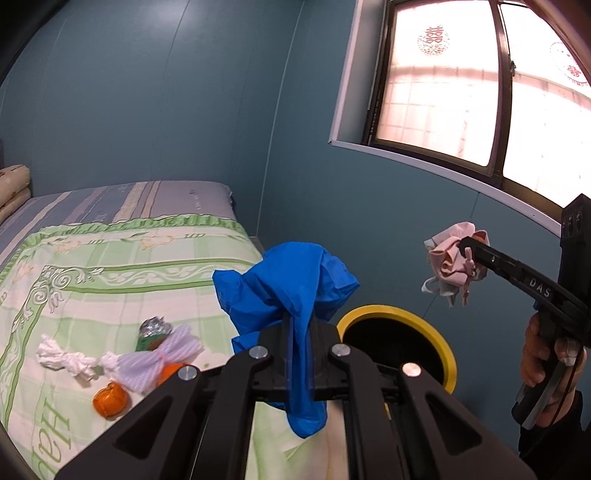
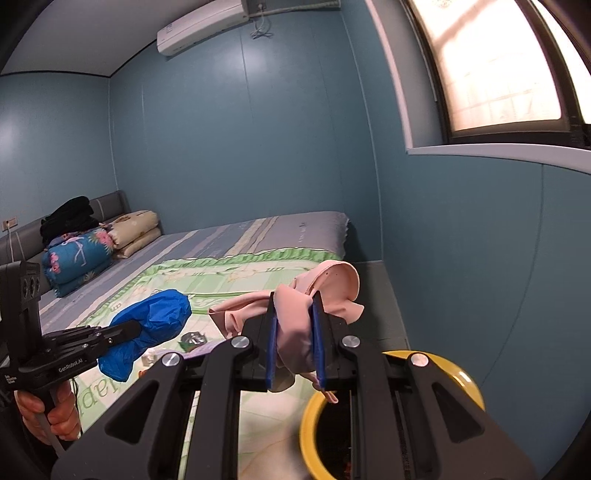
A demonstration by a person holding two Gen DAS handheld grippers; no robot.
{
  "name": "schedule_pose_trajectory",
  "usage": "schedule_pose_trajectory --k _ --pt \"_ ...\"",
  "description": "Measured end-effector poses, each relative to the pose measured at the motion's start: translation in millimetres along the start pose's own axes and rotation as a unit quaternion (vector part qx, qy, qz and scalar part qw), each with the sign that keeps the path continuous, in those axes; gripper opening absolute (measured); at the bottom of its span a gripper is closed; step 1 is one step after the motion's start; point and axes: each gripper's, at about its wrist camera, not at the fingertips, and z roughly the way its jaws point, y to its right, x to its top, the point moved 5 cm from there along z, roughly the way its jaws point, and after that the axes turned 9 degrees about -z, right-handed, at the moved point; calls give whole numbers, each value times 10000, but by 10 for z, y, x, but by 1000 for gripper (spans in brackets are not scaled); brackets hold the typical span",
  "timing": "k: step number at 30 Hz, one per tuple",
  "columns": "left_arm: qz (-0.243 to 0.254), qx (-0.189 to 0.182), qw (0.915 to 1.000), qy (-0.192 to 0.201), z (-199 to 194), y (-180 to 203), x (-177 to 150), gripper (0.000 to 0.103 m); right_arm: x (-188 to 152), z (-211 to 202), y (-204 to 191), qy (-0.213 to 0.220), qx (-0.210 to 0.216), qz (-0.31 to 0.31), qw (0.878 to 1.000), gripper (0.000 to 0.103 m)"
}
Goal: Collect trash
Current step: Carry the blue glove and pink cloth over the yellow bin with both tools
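Blue-walled bedroom, left claw (image 1: 299, 332) clenched on blue bag (image 1: 284, 284), right claw (image 2: 295, 347) gripping pink cloth (image 2: 295, 332)

A bed (image 2: 258, 236) with a green floral sheet (image 1: 110, 266) fills the teal-walled room; folded quilts (image 2: 79, 258) lie beneath an air conditioner (image 2: 201, 27) and window (image 1: 461, 85).

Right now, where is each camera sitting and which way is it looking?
Left wrist view: rides the left gripper, shut on a blue plastic bag; looks over the bed toward the window; the person's right hand shows.
Right wrist view: rides the right gripper, shut on a pink cloth; looks down the bed to the headboard; the left hand shows.
Shared: yellow-rimmed bin, bed, both loads.
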Motion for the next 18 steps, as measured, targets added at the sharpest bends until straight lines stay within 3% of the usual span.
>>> schedule_pose_trajectory --k 18 --pt "184 -451 9985 -248 463 569 -9 4 -159 -133 411 9 -642 195 9977 15"
